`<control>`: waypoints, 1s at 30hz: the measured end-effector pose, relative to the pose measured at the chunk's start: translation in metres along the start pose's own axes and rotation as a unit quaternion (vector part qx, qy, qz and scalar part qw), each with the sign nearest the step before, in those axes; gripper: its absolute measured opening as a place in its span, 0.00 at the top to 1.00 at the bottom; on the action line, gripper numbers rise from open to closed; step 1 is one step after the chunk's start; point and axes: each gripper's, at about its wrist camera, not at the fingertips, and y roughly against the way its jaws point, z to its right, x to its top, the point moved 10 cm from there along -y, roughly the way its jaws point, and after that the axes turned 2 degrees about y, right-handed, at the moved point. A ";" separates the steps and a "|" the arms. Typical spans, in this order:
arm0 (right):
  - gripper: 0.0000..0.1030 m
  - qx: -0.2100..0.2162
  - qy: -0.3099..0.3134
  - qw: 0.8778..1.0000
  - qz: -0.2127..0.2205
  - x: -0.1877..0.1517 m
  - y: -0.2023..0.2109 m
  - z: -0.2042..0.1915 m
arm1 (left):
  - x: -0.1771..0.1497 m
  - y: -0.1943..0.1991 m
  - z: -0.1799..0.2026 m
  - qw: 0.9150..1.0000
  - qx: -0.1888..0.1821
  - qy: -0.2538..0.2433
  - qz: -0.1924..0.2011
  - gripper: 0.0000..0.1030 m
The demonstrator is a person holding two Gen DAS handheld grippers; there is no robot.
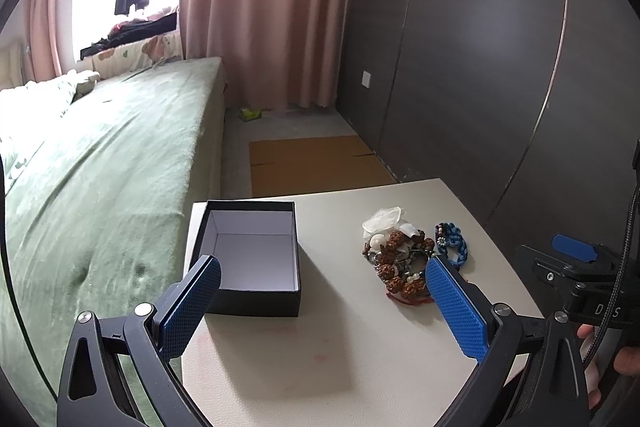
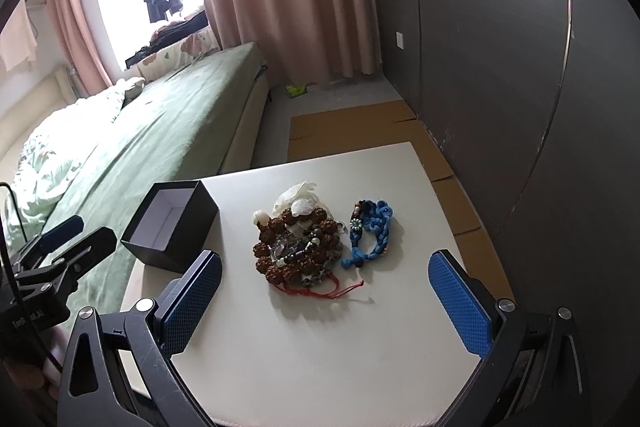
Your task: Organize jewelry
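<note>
A tangled heap of jewelry [image 2: 298, 247] lies mid-desk [image 2: 320, 347]: knobbly brown seed beads, pale shells, perhaps glass beads, red cord, beside a braided blue bracelet [image 2: 370, 235]. A black open box [image 1: 250, 259], white-lined and empty, sits left. Left gripper [image 1: 322, 307] and right gripper [image 2: 324, 307] hover with jaws spread, holding nothing

Left gripper [image 1: 322, 307]: jaws spread wide, nothing between them, blue ribbed pads [image 1: 191, 307] facing each other, held low and pointing forward
Right gripper [image 2: 326, 307]: jaws spread wide too, empty, its blue pads [image 2: 460, 307] well apart
Right gripper from the left wrist view [image 1: 576, 259]: at the right edge, seen side-on, black body with a blue pad
Left gripper from the right wrist view [image 2: 64, 247]: at the left edge, seen side-on
Hand [image 1: 624, 355]: fingers wrapped round the right gripper's handle, only partly in view
</note>
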 end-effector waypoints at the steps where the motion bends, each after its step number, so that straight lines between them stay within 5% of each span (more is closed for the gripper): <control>1: 0.00 -0.001 0.000 1.000 0.001 0.000 0.000 0.000 | 0.000 0.000 0.000 1.000 -0.001 -0.001 0.000 0.01; 30: 0.00 -0.003 0.006 1.000 0.008 0.003 0.003 0.000 | 0.001 0.003 0.004 1.000 0.001 -0.004 0.008 0.01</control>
